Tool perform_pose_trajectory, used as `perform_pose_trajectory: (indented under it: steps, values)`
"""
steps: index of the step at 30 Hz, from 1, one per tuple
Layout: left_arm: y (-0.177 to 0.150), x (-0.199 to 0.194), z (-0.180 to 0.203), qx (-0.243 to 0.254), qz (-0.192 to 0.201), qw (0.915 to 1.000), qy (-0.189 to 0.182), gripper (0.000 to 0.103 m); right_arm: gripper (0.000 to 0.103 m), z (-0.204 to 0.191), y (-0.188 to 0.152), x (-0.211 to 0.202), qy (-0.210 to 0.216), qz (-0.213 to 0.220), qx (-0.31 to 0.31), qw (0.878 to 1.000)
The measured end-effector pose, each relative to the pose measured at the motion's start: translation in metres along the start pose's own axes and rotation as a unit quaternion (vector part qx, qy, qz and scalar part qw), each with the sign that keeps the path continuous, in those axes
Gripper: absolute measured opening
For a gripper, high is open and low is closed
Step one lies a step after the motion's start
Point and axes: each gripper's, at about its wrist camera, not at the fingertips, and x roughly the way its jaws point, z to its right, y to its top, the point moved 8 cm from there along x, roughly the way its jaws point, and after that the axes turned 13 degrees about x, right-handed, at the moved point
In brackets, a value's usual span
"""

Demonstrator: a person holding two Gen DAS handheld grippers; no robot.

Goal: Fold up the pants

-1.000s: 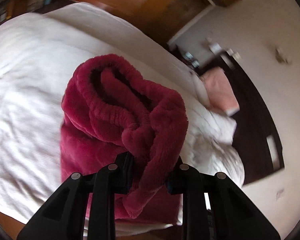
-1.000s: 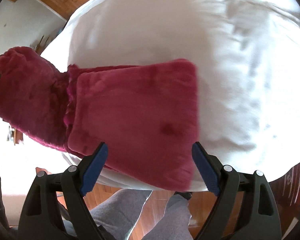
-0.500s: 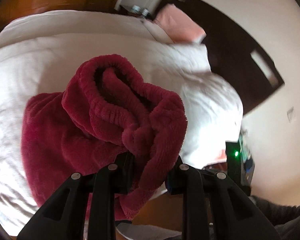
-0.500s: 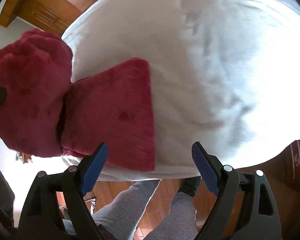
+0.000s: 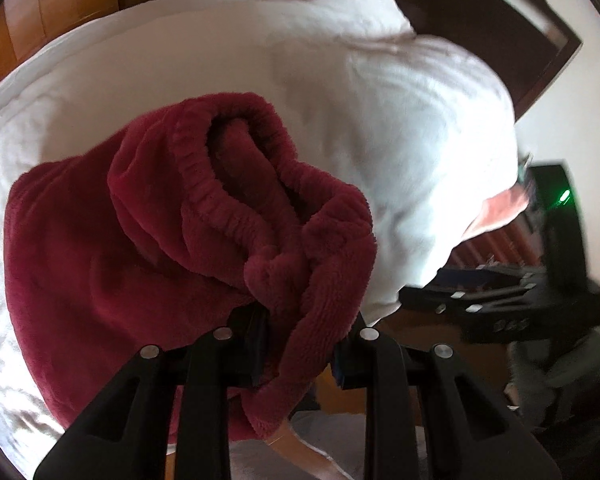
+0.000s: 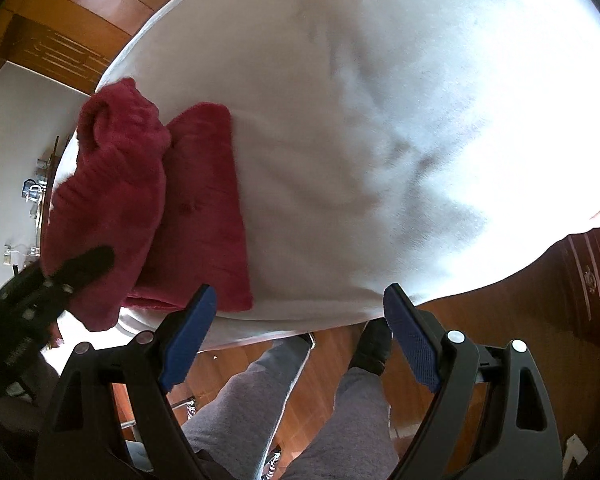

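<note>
A white bed (image 6: pixel 380 140), smooth and softly wrinkled, filled both views. On its near edge lay 1 pair of dark red fleece pants (image 5: pixel 100 248), thick and fuzzy, partly folded into a flat rectangular slab (image 6: pixel 208 216). Their ribbed elastic waistband (image 5: pixel 236 184) was bunched in a lumpy loop, raised above the slab and pinched between the fingers of the left gripper (image 5: pixel 300 344), which was clamped tight on the fabric. The right gripper (image 6: pixel 296 336), 1 of 2 black grippers, hung just off the bed's edge beside the slab, its 2 blue textured pads (image 6: pixel 414 344) spread wide with nothing between them. Below were 2 grey-trousered legs (image 6: pixel 260 412) over a wooden floor (image 6: pixel 480 320).
</note>
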Motion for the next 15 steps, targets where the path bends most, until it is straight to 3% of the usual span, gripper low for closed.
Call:
perform_pose_trajectory:
  steps: [6, 12, 15]
  values:
    - [-0.006, 0.007, 0.005, -0.017, 0.004, 0.9997, -0.017, 0.034, 0.087, -0.002, 0.001, 0.004, -0.001, -0.002, -0.001, 1.000]
    - [-0.009, -0.025, 0.000, -0.069, 0.049, 0.9923, -0.090, 0.048, 0.086, -0.010, 0.016, -0.005, 0.010, 0.014, 0.000, 1.000]
    - [-0.010, -0.039, -0.005, -0.062, 0.058, 0.9923, -0.090, 0.048, 0.081, -0.023, 0.028, -0.018, 0.026, 0.032, 0.003, 0.999]
